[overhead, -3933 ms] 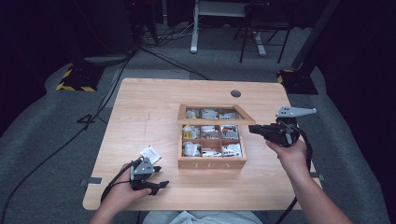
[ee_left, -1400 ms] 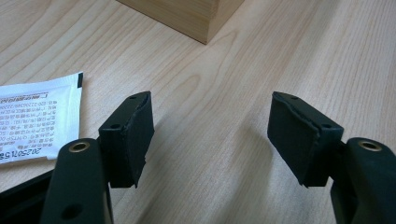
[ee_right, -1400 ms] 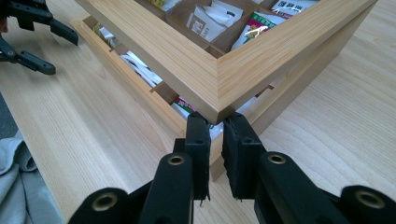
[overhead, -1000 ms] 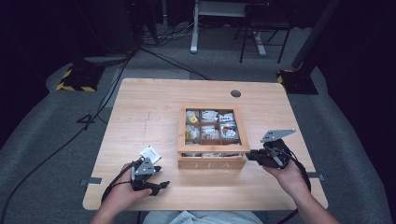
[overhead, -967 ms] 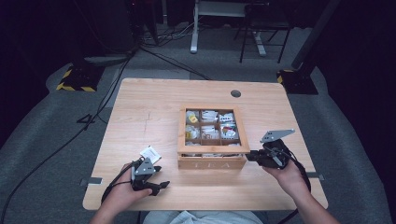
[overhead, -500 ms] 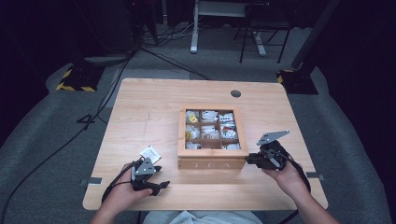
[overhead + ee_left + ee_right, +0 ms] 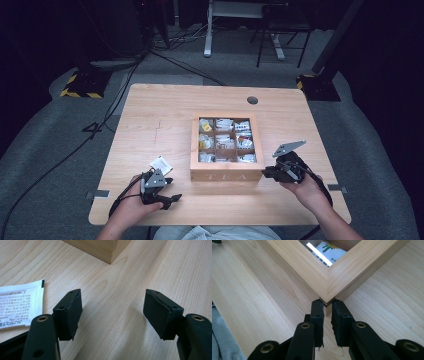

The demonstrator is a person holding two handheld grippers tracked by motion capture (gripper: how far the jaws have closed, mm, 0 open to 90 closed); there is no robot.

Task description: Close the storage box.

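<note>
At the tea box's point(image 7: 227, 172) near corner, the right tool point(image 7: 327, 308) pinches the lid edge; next, lift. The left tool point(image 7: 112, 312) rests spread.

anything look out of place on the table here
One white sachet lies loose on the table, left of the tea box, beside the left gripper, while the other packets sit sorted in the box's compartments. Nothing looks spilled or damaged.
</note>
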